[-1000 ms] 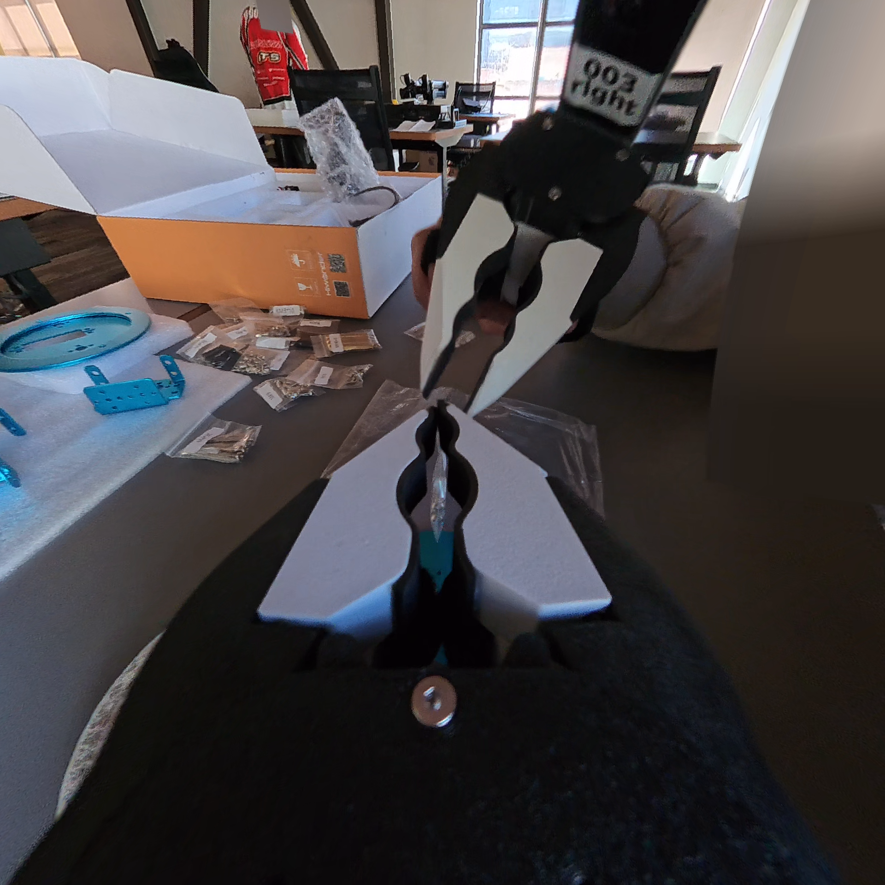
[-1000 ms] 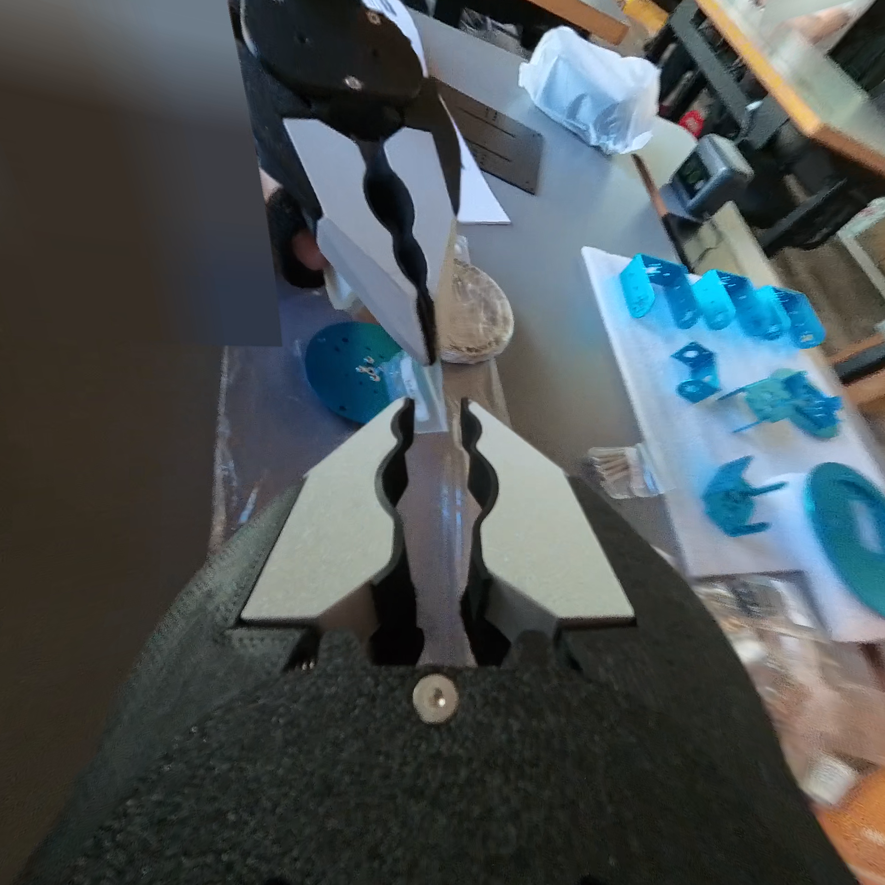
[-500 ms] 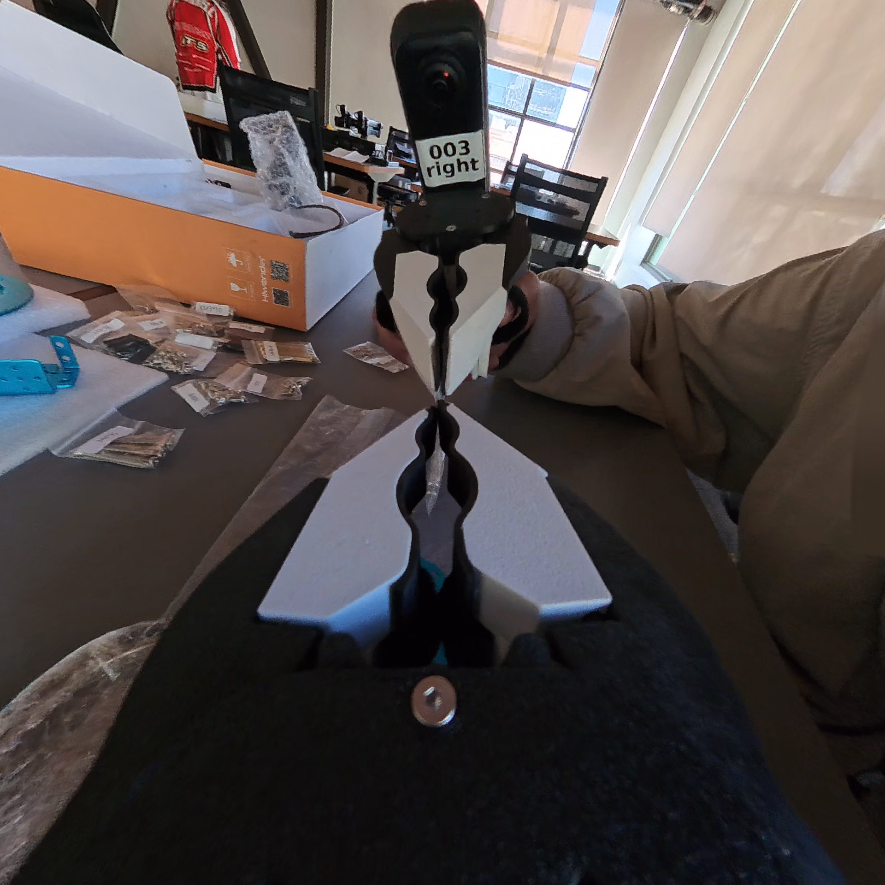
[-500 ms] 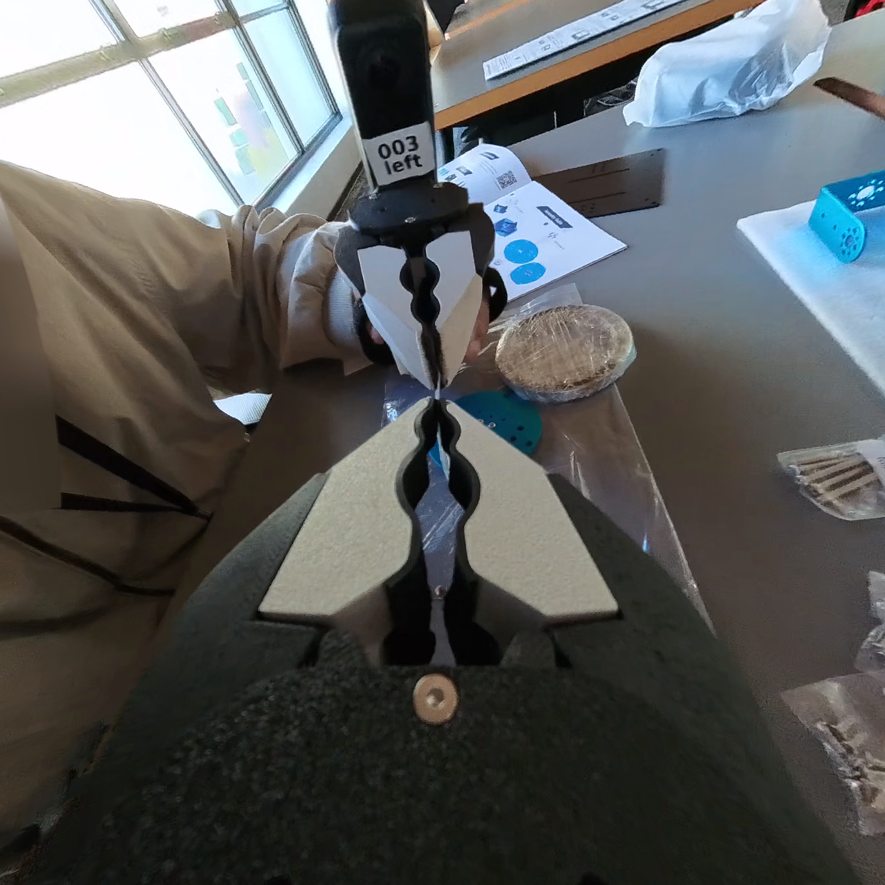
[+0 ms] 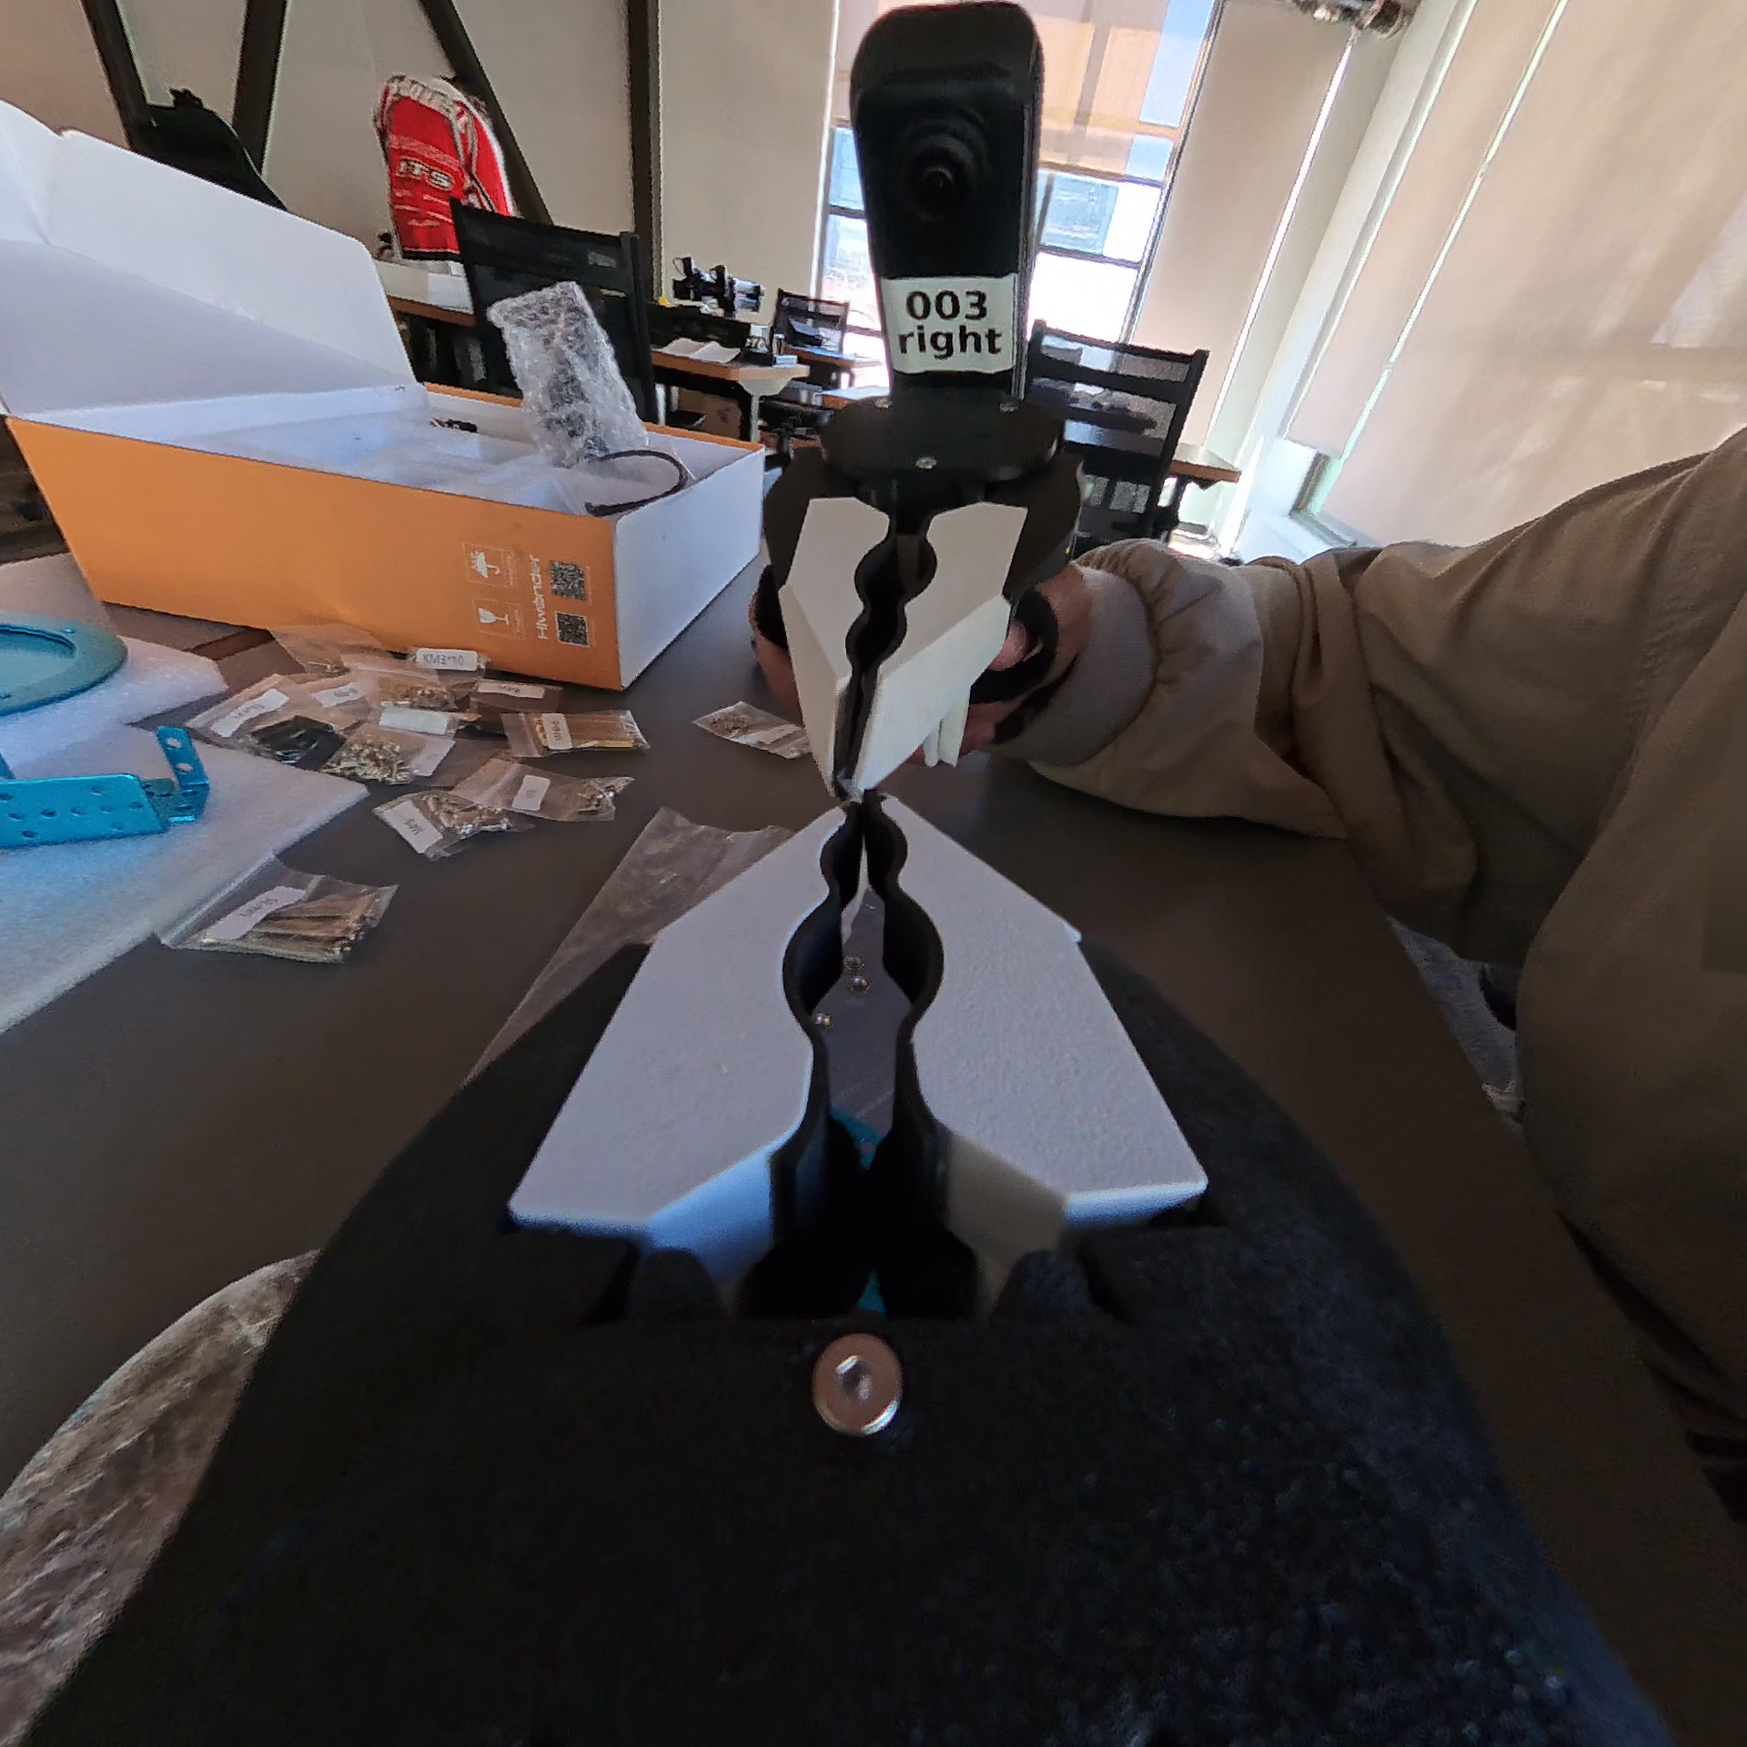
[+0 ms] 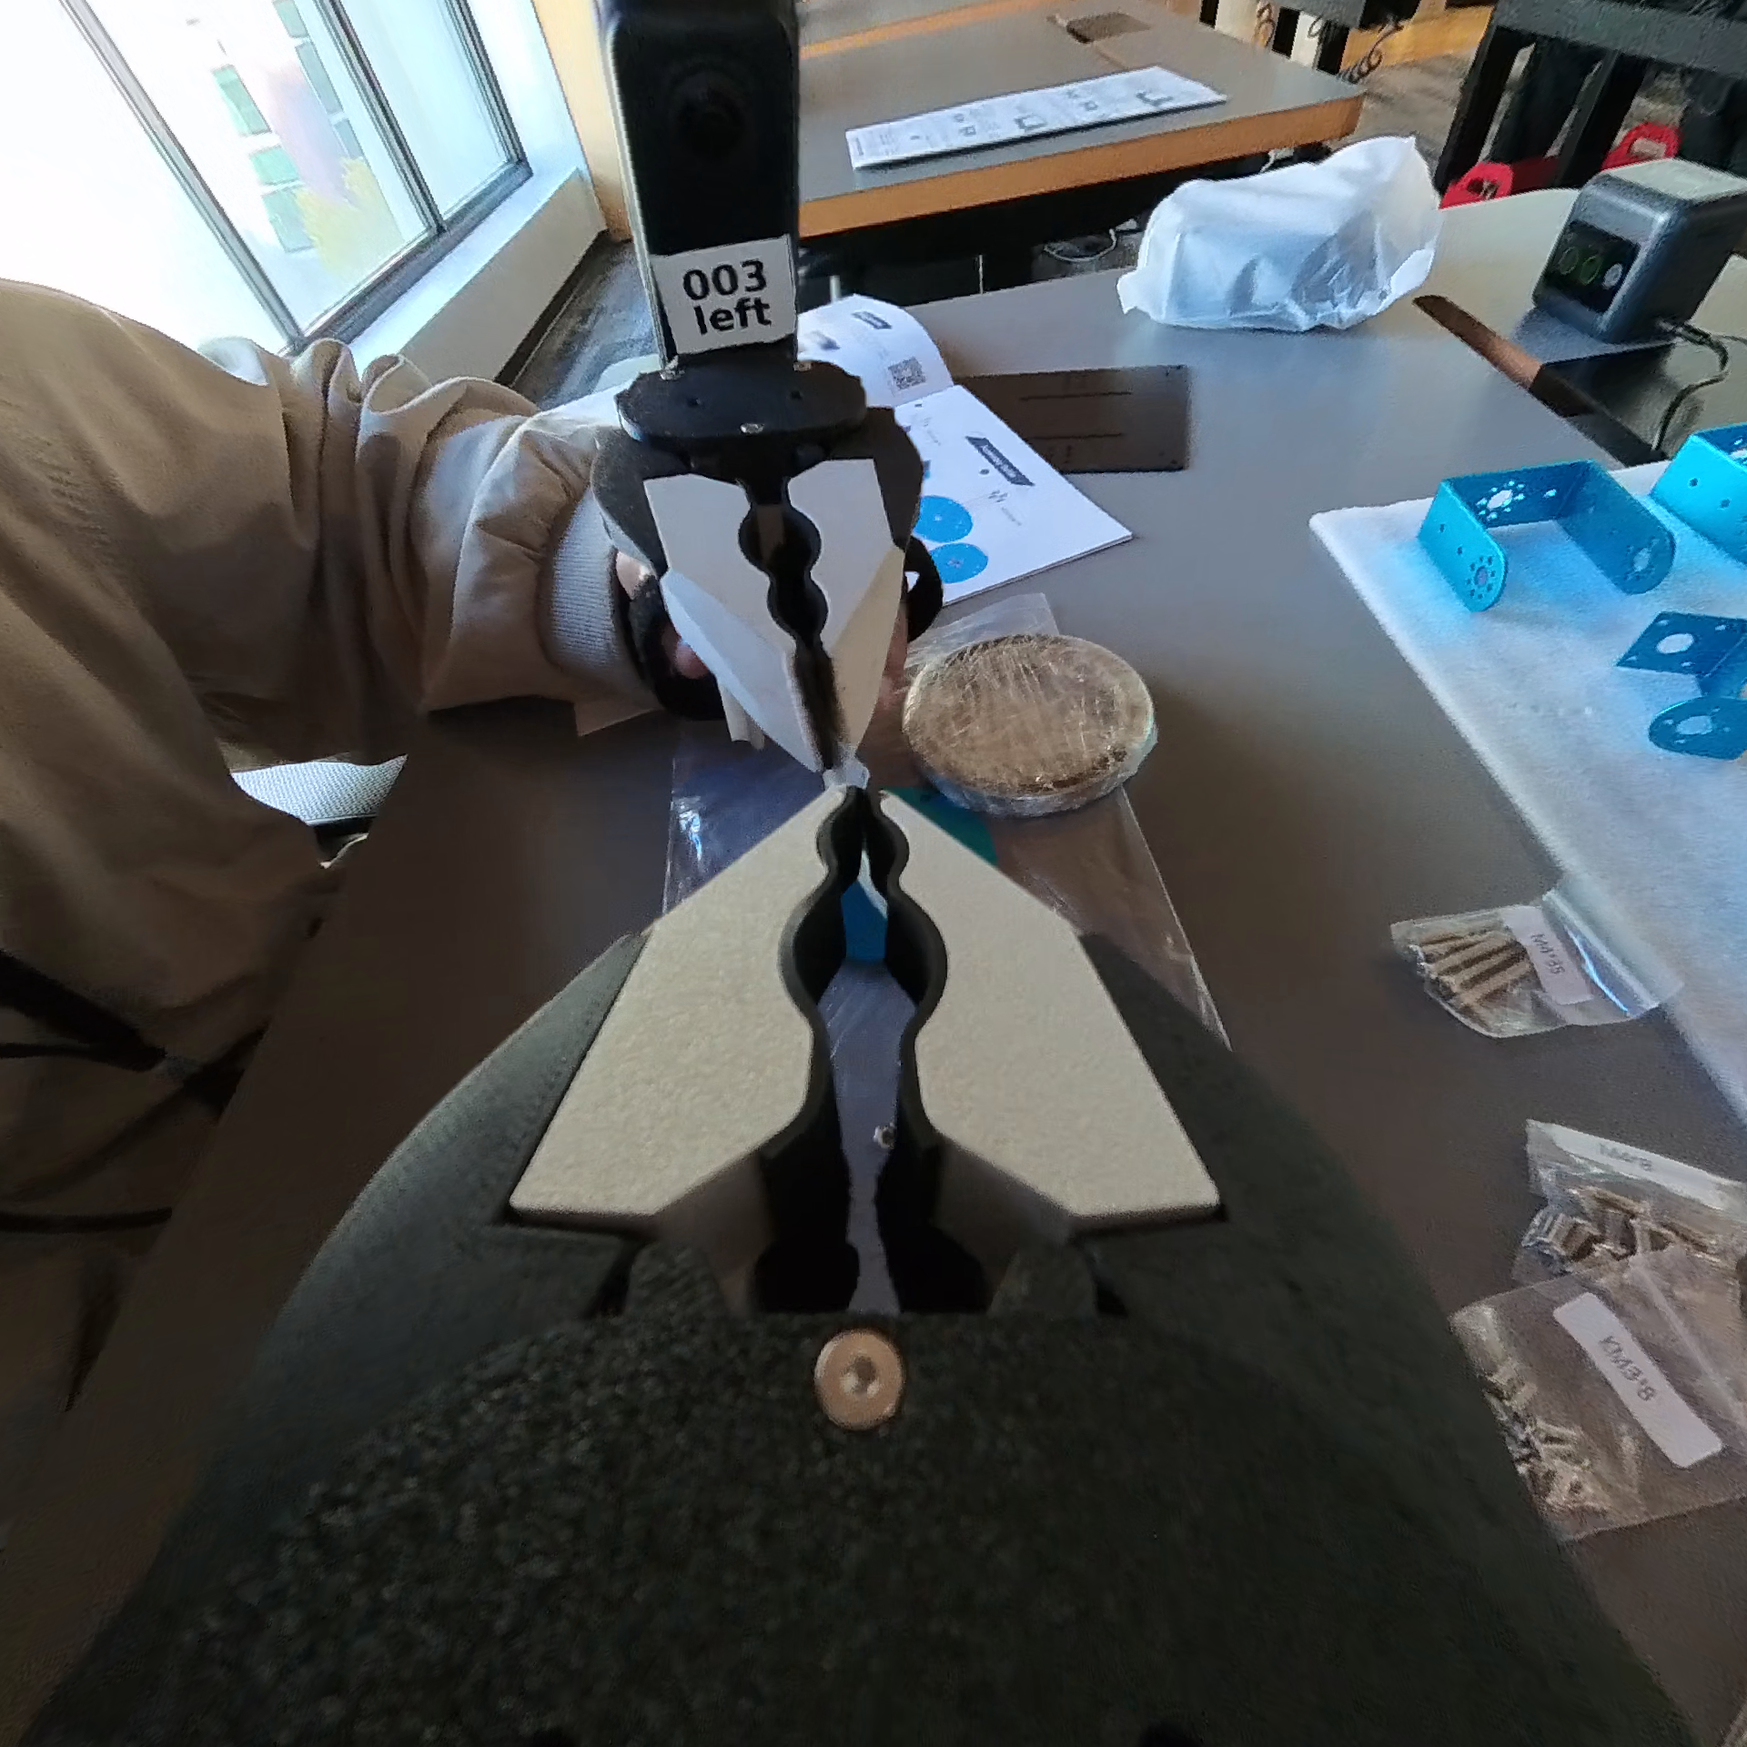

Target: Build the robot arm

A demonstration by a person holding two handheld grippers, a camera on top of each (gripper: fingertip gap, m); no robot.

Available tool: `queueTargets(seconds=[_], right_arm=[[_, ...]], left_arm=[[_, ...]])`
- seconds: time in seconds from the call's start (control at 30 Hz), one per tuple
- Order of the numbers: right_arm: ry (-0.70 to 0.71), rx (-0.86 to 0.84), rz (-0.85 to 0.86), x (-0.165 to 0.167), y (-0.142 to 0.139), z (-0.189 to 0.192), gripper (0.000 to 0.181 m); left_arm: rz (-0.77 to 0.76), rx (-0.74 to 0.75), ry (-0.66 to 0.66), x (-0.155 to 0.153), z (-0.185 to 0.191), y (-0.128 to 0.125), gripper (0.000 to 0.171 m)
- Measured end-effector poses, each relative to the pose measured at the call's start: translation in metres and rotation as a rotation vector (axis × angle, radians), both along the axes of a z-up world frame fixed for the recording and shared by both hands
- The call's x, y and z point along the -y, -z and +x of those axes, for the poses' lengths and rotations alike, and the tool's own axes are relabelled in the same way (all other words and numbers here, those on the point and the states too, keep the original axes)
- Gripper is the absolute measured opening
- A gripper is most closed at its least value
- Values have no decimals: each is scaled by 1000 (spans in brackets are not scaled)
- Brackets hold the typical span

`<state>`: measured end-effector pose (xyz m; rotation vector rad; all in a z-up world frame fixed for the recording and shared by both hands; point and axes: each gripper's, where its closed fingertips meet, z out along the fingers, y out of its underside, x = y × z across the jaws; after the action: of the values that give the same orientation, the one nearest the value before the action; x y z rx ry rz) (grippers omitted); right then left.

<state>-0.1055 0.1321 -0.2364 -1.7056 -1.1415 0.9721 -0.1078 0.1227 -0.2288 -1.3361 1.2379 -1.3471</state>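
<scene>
Meeting tip to tip, left gripper (image 5: pixel 862 821) and right gripper (image 6: pixel 858 811) now level; jaws clenched on a small clear bag (image 6: pixel 848 777) between them, lifted off the bench (image 5: pixel 236 1021).

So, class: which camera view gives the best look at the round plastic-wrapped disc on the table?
The right wrist view: the wrapped disc lies whole and well lit beside the left gripper. The left wrist view catches only a dim edge of it at the bottom left corner, behind that gripper's body.

Bare grey table (image 6: pixel 1323 662) open between wrapped disc (image 6: pixel 1029 723) and white foam sheet (image 6: pixel 1550 718). Blocked beyond: screw bags (image 5: pixel 425 733), orange box (image 5: pixel 378 558). Sleeve (image 5: pixel 1371 681) closes far side.
</scene>
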Motion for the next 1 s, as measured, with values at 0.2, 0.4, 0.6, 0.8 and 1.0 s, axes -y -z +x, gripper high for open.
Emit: queueTargets(seconds=[0.2, 0.4, 0.6, 0.8, 1.0], right_arm=[[-34, -41, -15, 5, -5, -1, 0], [-28, -23, -1, 4, -1, -2, 0], [-29, -45, -14, 3, -5, 0, 0], [-46, -44, -6, 6, -6, -2, 0], [-48, -51, -10, 8, -7, -5, 0]], left_arm=[[30, -15, -26, -3, 0, 2, 0], [35, -8, -11, 0, 1, 3, 0], [74, 0, -32, -2, 1, 0, 0], [70, -1, -13, 3, 3, 1, 4], [67, 25, 1, 6, 1, -2, 0]])
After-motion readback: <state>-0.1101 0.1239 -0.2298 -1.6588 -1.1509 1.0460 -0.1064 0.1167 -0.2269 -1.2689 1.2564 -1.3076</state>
